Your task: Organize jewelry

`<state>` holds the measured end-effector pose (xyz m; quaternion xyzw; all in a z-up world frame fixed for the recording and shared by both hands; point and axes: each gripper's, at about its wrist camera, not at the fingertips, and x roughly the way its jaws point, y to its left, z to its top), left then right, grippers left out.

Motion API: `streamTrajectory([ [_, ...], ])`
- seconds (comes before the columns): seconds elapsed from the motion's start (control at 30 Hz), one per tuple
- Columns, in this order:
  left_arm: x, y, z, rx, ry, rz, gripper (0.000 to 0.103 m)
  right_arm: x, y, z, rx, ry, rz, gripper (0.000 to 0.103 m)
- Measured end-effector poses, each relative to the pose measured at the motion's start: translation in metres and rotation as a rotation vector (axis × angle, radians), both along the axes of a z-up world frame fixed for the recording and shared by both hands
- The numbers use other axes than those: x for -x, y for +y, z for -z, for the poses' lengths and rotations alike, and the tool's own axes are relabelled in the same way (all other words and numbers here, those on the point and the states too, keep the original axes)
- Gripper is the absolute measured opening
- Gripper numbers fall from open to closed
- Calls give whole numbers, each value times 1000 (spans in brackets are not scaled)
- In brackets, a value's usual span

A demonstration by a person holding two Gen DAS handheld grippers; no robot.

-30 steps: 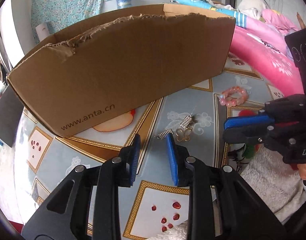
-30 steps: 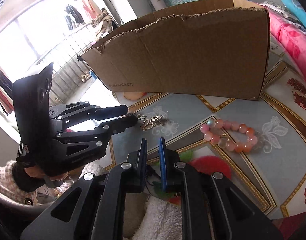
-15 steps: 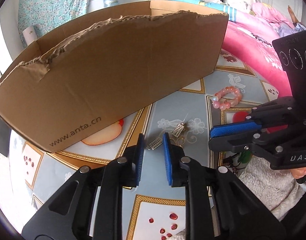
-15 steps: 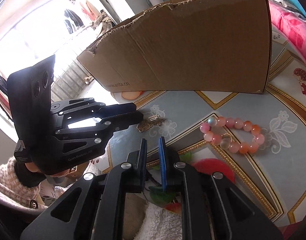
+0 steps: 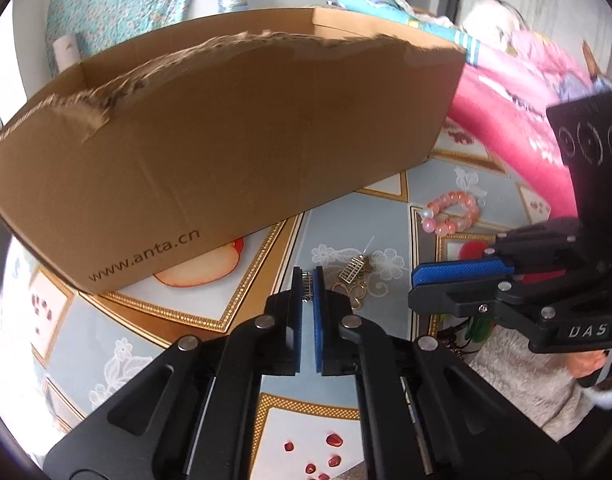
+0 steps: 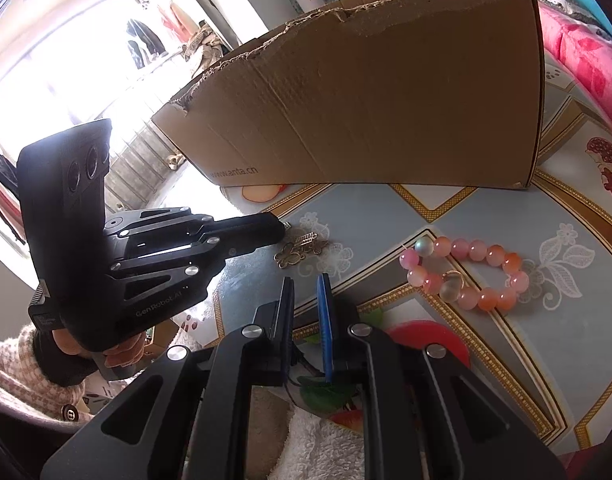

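My left gripper point(image 5: 307, 276) is shut on a small silver abacus-shaped earring point(image 5: 307, 285) down on the patterned tablecloth point(image 5: 334, 220). Its twin earring point(image 5: 352, 273) lies just to the right beside a gold butterfly charm point(image 5: 353, 295), which also shows in the right wrist view point(image 6: 291, 255). A pink bead bracelet point(image 5: 450, 212) lies farther right, and shows in the right wrist view point(image 6: 466, 276). My right gripper point(image 6: 306, 282) hovers near the table's front edge with its jaws a narrow gap apart and nothing between them. From the left wrist view the right gripper point(image 5: 458, 284) sits right of the charm.
A large open cardboard box point(image 5: 226, 160) marked www.anta.cn stands behind the jewelry and fills the back of the table. Pink bedding point(image 5: 518, 128) lies at the far right. A white fluffy cloth point(image 6: 318, 444) lies at the near edge.
My left gripper moved forward and down onto the left earring and closed on it. My right gripper stayed nearly still with the same narrow gap.
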<state>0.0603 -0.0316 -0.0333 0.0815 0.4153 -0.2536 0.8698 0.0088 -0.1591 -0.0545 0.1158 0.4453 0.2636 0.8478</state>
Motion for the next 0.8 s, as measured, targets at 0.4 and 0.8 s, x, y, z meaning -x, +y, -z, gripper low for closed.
streamTrajectory([
  [0.4,0,44,-6,173,38,-110,4,-2,9,-7,46,-21,11,13],
  [0.8,3,66,-2,228,31,-165,4,-23,27,-14,141,-55,15,28],
])
